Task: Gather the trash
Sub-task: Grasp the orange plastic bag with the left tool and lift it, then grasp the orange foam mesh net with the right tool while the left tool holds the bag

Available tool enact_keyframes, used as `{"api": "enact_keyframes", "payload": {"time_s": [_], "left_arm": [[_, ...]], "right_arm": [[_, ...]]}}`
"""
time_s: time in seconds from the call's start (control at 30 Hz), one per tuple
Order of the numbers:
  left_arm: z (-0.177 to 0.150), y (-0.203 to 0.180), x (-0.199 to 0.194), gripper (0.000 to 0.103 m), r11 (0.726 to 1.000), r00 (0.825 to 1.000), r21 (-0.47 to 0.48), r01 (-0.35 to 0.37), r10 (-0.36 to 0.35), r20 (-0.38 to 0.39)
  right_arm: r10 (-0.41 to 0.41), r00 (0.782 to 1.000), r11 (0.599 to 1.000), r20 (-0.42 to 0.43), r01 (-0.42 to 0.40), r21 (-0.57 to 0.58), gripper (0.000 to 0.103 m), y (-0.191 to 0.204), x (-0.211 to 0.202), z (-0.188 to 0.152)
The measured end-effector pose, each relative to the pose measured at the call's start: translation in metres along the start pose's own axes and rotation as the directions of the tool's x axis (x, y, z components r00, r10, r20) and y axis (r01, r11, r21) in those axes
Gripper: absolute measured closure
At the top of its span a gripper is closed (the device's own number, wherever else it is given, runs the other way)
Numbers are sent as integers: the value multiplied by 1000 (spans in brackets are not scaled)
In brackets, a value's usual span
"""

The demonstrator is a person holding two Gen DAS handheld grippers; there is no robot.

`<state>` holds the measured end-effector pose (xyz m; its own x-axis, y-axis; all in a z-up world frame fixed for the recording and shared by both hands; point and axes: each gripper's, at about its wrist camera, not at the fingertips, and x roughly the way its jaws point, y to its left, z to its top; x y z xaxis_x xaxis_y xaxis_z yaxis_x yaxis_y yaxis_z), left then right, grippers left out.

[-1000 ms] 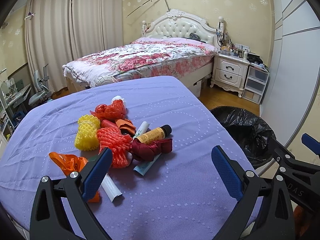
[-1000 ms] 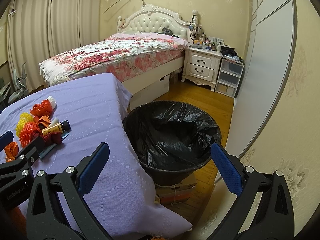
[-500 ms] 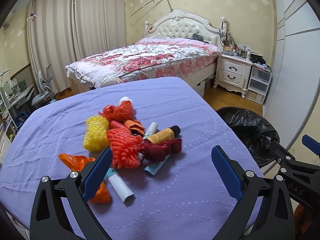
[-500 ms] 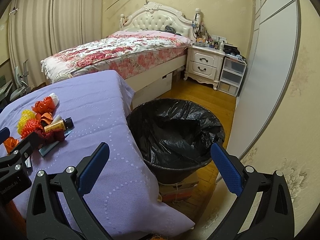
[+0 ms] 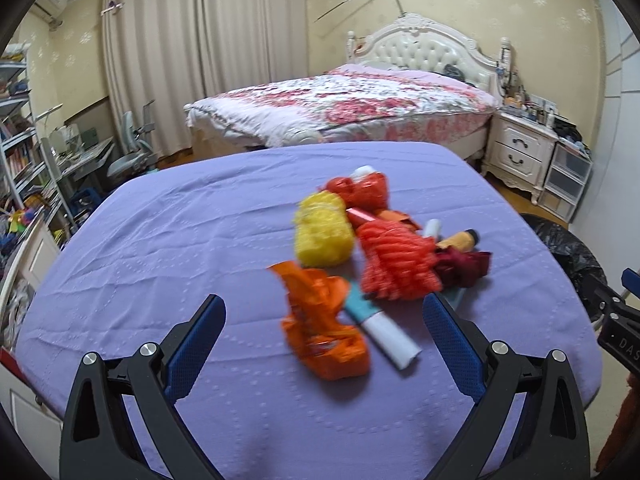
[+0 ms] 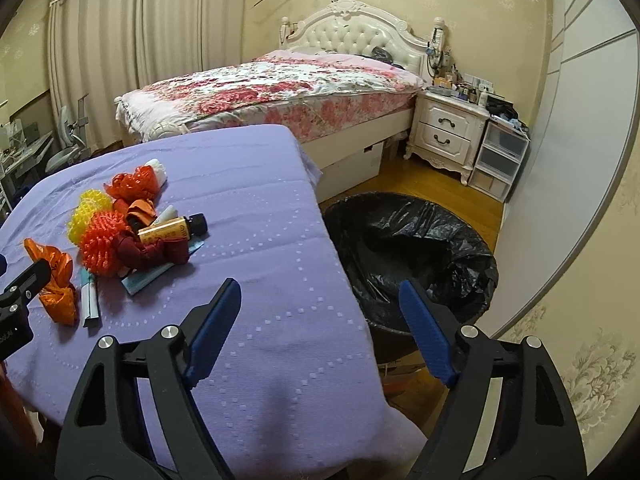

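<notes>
Left wrist view puts the left gripper [image 5: 323,330] nearest, jaws spread wide with nothing pinched, lined up on the crumpled orange wrapper [image 5: 324,326] at the near edge of the trash pile. My guess is that's why it hangs so low and angled down: the wrapper is the easiest first grab. Just beside it lies a white and teal tube [image 5: 382,326], then the red foam net [image 5: 394,266], the yellow foam net [image 5: 322,236] and a small brown bottle [image 5: 460,240], all heaped mid-way across the purple tablecloth [image 5: 180,248]. Farther back is the bed [image 5: 340,108].

Right wrist view gives what that one mostly cuts off: the black-lined trash bin [image 6: 412,256] standing on the floor right against the table's edge, handy for dropping stuff in. The right gripper [image 6: 320,330] hangs over that table edge, its jaws closing on nothing at all, pads bare. It also catches the nightstand [image 6: 446,136] past the bin.
</notes>
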<state>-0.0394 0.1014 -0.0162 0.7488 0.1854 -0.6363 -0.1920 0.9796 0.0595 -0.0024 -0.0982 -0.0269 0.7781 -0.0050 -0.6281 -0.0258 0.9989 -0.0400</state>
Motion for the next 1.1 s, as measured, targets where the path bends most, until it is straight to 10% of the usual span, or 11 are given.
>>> {"api": "enact_keyframes", "payload": {"time_s": [0.33, 0.57, 1.1], "left_arm": [[-8, 8, 20, 7, 1000, 997, 4, 14, -14, -74], [-13, 20, 36, 32, 997, 985, -44, 69, -75, -155], [-10, 38, 17, 53, 998, 995, -14, 56, -57, -82]], "right_arm": [[25, 999, 999, -31, -26, -26, 24, 20, 11, -4], [35, 998, 999, -56, -36, -18, 24, 19, 22, -6], [91, 995, 994, -46, -94, -62, 24, 46, 19, 0]]}}
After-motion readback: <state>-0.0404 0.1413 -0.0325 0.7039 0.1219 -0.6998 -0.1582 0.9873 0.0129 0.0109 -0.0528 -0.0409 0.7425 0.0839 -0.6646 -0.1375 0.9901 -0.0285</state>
